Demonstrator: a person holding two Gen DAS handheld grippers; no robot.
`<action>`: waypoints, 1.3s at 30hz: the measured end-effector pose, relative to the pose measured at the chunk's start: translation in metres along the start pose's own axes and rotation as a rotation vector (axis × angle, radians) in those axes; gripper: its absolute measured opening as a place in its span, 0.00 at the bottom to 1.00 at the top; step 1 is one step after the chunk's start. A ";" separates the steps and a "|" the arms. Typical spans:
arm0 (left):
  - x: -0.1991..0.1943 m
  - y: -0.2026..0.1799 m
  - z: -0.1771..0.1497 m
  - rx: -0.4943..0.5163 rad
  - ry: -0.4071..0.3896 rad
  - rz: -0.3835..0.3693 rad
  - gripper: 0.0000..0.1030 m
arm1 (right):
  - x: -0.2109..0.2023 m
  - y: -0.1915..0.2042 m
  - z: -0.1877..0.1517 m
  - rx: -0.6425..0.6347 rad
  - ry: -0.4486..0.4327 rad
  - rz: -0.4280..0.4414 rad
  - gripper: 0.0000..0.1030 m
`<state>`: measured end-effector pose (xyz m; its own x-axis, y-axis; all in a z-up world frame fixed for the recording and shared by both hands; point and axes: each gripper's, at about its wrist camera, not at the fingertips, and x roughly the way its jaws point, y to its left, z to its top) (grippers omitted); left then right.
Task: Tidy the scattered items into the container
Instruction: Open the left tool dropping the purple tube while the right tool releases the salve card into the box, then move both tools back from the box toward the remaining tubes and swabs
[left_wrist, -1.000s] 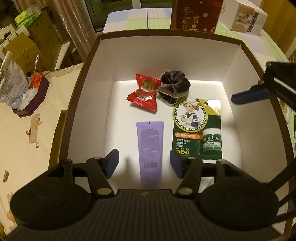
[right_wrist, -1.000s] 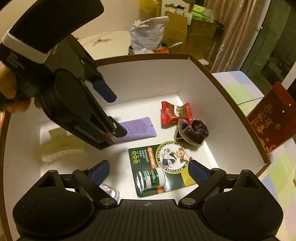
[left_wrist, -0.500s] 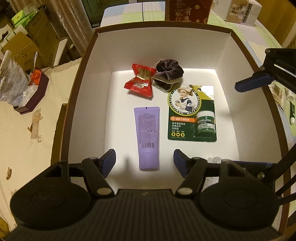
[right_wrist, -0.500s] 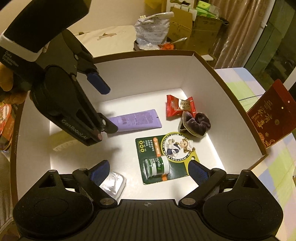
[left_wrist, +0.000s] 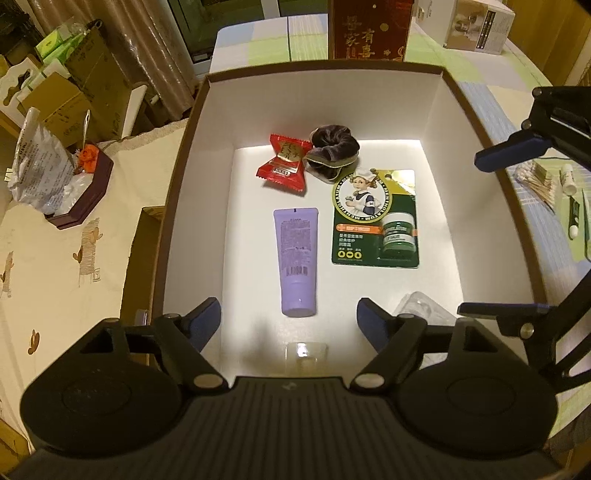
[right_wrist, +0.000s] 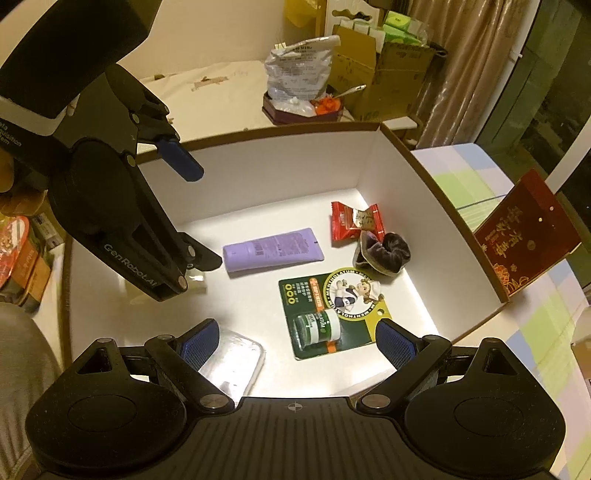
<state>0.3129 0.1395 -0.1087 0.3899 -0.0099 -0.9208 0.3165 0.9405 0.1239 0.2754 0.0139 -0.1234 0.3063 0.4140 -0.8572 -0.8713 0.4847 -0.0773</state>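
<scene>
A brown-rimmed box (left_wrist: 325, 67) with a white inside holds a purple tube (left_wrist: 297, 254), a red candy (left_wrist: 282, 162), a dark scrunchie (left_wrist: 334, 151), a green lip-salve card (left_wrist: 375, 221) and a clear plastic pack (left_wrist: 421, 310). My left gripper (left_wrist: 289, 319) hangs open above the near end of the box, holding nothing. The right gripper (left_wrist: 470, 234) reaches in from the right side. In the right wrist view the right gripper (right_wrist: 297, 334) is open and empty over the clear pack (right_wrist: 232, 365) and card (right_wrist: 332, 310); the left gripper (right_wrist: 205, 217) stands above the tube (right_wrist: 273, 251).
Cotton swabs (left_wrist: 539, 181) and small tubes (left_wrist: 569, 177) lie on the cloth right of the box. A red carton (left_wrist: 369, 29) stands behind it. A dark tray with a foil bag (left_wrist: 77, 184) sits to the left. A small clear item (left_wrist: 306, 354) lies by the near wall.
Both grippers have risen and drawn back from the box floor, still open. The purple tube stays lying on the floor, and the clear pack has come into view.
</scene>
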 end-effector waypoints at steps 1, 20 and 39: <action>-0.004 -0.001 -0.001 -0.002 -0.004 0.001 0.82 | -0.003 0.002 -0.001 0.002 -0.001 0.000 0.94; -0.070 -0.030 -0.028 -0.016 -0.056 0.051 0.91 | -0.058 0.027 -0.017 0.085 -0.002 -0.059 0.94; -0.124 -0.055 -0.063 -0.079 -0.119 0.058 0.92 | -0.108 0.058 -0.039 0.219 -0.067 -0.078 0.94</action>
<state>0.1924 0.1108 -0.0247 0.5069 0.0090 -0.8620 0.2237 0.9643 0.1417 0.1769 -0.0331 -0.0553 0.4006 0.4150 -0.8169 -0.7423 0.6697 -0.0238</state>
